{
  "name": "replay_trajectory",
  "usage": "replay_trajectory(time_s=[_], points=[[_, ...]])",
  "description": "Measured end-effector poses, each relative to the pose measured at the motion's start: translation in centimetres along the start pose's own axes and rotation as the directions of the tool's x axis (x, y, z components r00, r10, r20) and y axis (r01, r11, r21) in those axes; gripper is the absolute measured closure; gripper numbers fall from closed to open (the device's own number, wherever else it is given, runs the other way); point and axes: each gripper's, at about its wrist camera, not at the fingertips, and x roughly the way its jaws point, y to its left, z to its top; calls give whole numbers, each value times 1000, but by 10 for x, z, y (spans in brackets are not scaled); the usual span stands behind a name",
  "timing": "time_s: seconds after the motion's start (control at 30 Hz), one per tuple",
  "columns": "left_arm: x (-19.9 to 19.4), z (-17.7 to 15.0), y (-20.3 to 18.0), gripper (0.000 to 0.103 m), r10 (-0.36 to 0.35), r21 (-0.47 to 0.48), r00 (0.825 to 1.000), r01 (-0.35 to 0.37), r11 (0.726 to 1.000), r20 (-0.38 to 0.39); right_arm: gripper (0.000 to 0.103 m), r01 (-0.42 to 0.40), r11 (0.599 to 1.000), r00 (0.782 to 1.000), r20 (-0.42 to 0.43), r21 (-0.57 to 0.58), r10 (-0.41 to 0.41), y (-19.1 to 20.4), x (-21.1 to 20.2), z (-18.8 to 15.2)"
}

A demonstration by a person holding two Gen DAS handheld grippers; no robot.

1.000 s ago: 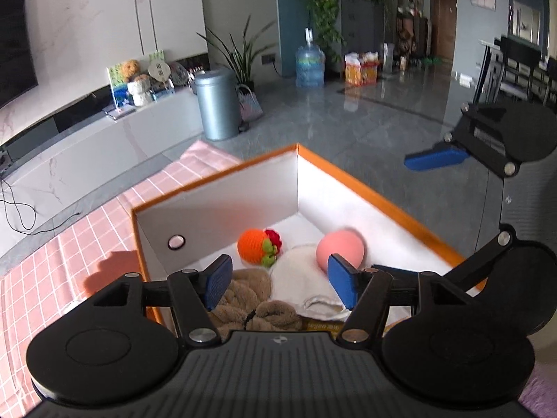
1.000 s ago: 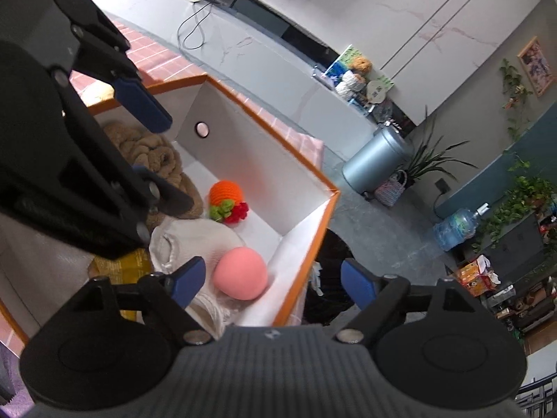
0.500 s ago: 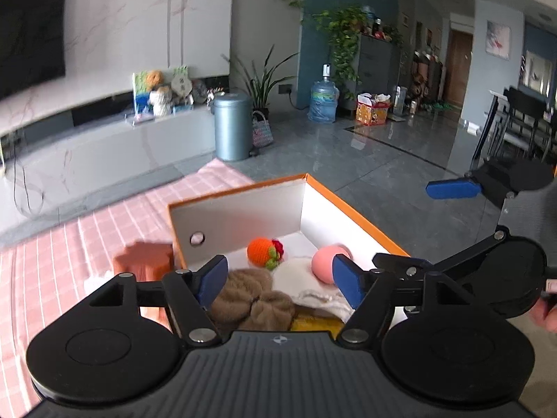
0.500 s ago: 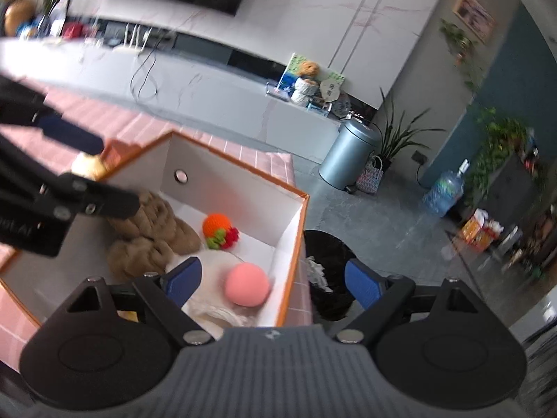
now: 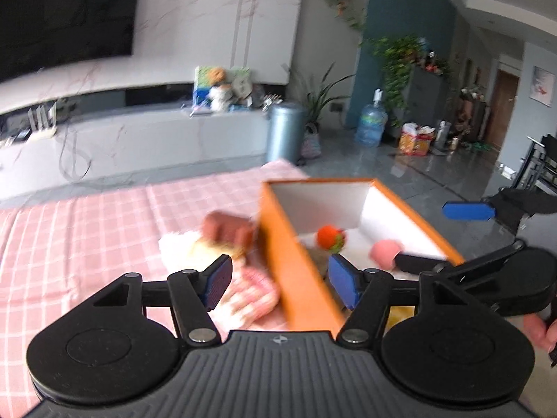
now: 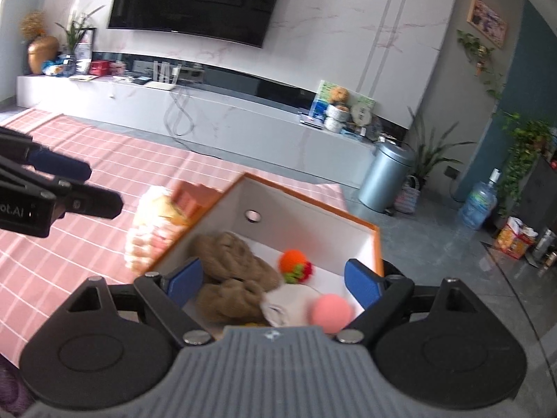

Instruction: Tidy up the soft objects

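An orange-rimmed white box (image 5: 296, 261) (image 6: 313, 205) stands on the pink checked cloth. It holds a brown knitted piece (image 6: 233, 261), an orange knitted ball (image 6: 294, 261) (image 5: 329, 237), a white cloth (image 6: 289, 306) and a pink ball (image 6: 330, 311) (image 5: 383, 252). Left of the box lie a brown block (image 5: 226, 230), a cream soft item (image 5: 205, 249) (image 6: 153, 205) and a pink-white checked soft item (image 5: 250, 296). My left gripper (image 5: 280, 284) is open and empty over the box's left wall. My right gripper (image 6: 273, 280) is open and empty above the box.
The pink checked cloth (image 5: 87, 230) covers the table. Beyond it are a white media bench (image 6: 226, 115), a grey bin (image 6: 386, 177), plants and a water bottle (image 6: 477, 205). The left gripper shows in the right wrist view (image 6: 59, 191).
Both grippers have pulled back and swung left. The soft items outside the box's left wall have come into view. Both stay open and empty.
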Motion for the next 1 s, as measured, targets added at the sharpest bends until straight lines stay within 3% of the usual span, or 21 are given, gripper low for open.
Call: replay_trajectory(time_s=[0.27, 0.53, 0.73, 0.8, 1.0], points=[[-3, -11, 38, 39, 14, -32, 999, -16, 999, -41, 34, -94, 994, 996, -3, -63, 94, 31, 7, 12], [16, -12, 53, 40, 11, 24, 998, -9, 1000, -59, 35, -164, 968, 987, -38, -190, 159, 59, 35, 34], [43, -8, 67, 40, 6, 63, 996, 0, 998, -89, 39, -203, 915, 979, -71, -350, 190, 77, 66, 54], [52, -5, 72, 40, 0, 63, 995, 6, 998, -97, 45, -218, 889, 976, -88, -403, 199, 80, 78, 62], [85, 4, 88, 44, -48, 40, 992, 53, 998, -117, 48, -284, 842, 958, -171, -458, 230, 86, 124, 85]])
